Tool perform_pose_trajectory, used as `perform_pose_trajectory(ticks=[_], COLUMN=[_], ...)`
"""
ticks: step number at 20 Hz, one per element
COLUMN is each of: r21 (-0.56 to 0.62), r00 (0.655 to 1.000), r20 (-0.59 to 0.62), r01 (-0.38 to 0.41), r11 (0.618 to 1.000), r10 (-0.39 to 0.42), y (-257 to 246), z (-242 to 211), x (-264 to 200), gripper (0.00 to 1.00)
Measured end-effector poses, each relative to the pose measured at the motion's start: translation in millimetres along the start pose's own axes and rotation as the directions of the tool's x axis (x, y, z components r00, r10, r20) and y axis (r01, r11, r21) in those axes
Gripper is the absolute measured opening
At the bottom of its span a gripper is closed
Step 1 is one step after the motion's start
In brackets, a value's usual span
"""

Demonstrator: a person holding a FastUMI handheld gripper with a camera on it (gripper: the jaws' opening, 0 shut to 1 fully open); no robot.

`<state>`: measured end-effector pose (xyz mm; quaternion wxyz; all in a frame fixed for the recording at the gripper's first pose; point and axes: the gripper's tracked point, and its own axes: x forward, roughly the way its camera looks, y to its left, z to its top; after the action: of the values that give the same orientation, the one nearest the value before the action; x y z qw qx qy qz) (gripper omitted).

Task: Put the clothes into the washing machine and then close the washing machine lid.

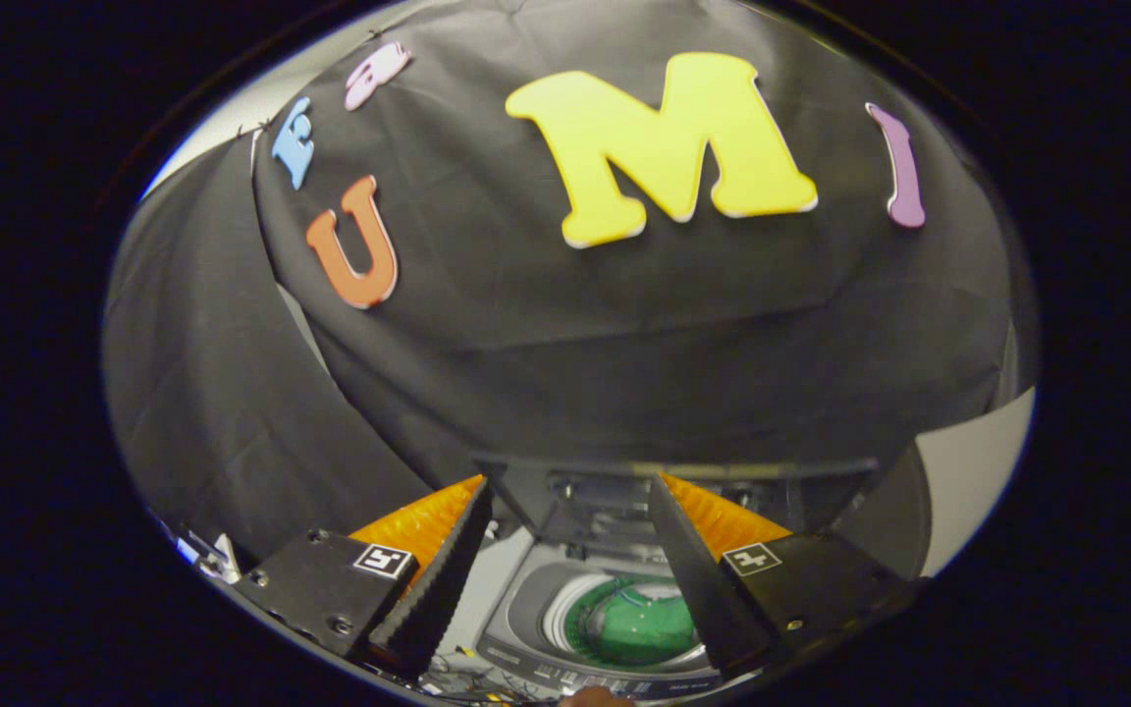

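Green clothes (646,621) lie inside the open-lidded washing machine (526,614) below the released, empty tool (570,486).

gripper camera looks from above, past its fingers (487,530), toward the washing machine (615,614).

A: Where does the washing machine (593,609) sit?
B: Below and between the fingers of the gripper (565,496), which stand spread apart with nothing between them.
A: And its lid (669,491)?
B: Raised behind the drum opening, against the booth wall (624,334). A garment (646,621) lies inside the drum.
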<state>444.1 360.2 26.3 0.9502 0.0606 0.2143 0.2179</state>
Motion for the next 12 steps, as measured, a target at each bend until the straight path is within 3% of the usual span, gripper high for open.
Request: perform_pose_trajectory(ticks=[4,9,12], r21=[-0.015,0.003,-0.001], r00=[0.998,0.993,0.971], r20=[0.04,-0.067,-0.2], r01=[0.043,0.102,0.131], r11=[0.999,0.995,0.991], r10=[-0.042,-0.101,-0.129], y=[-13.7,-41.2,-56.4], z=[38.3,28.6,-1.7], x=[22.6,68.9,112.7], gripper=[1.0,1.0,1.0])
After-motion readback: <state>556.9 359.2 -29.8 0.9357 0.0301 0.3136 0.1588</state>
